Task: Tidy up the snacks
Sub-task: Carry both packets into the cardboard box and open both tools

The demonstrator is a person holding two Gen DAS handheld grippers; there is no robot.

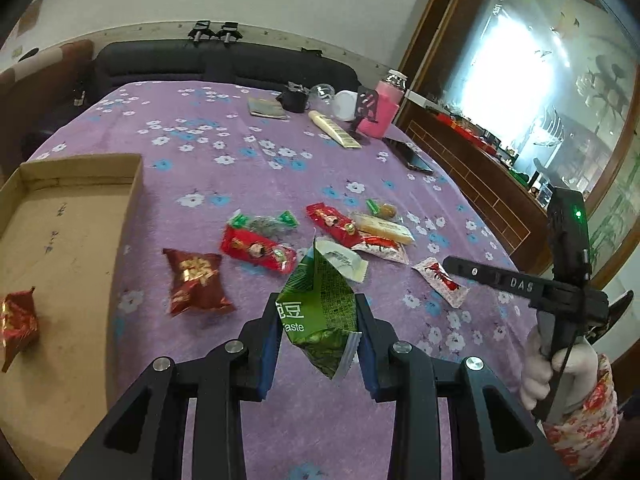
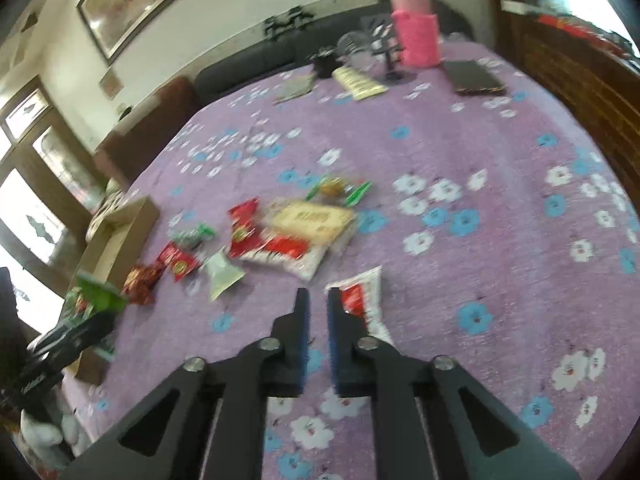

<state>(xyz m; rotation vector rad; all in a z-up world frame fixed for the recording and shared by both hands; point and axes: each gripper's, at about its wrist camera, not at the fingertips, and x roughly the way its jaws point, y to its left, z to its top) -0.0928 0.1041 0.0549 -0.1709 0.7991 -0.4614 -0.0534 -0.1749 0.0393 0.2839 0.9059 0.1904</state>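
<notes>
My left gripper [image 1: 317, 316] is shut on a green snack packet [image 1: 320, 300] and holds it above the purple flowered cloth. A dark red snack bag [image 1: 196, 282] lies to its left. Several red, white and tan snack packets [image 1: 344, 236] lie scattered beyond it. A cardboard box [image 1: 72, 216] at the left holds one red packet [image 1: 18, 324]. My right gripper [image 2: 318, 300] is nearly closed and empty, just left of a white and red packet [image 2: 366, 300]. That packet also shows in the left wrist view [image 1: 440, 282]. The right wrist view is blurred.
At the far end of the table stand a pink wrapped bottle [image 1: 382, 114], a clear cup [image 1: 324, 94], a black pouch [image 1: 294, 98], a cream tube [image 1: 334, 128] and a dark phone [image 1: 412, 156]. A dark sofa [image 1: 224, 62] lies behind, a wooden cabinet [image 1: 480, 184] at the right.
</notes>
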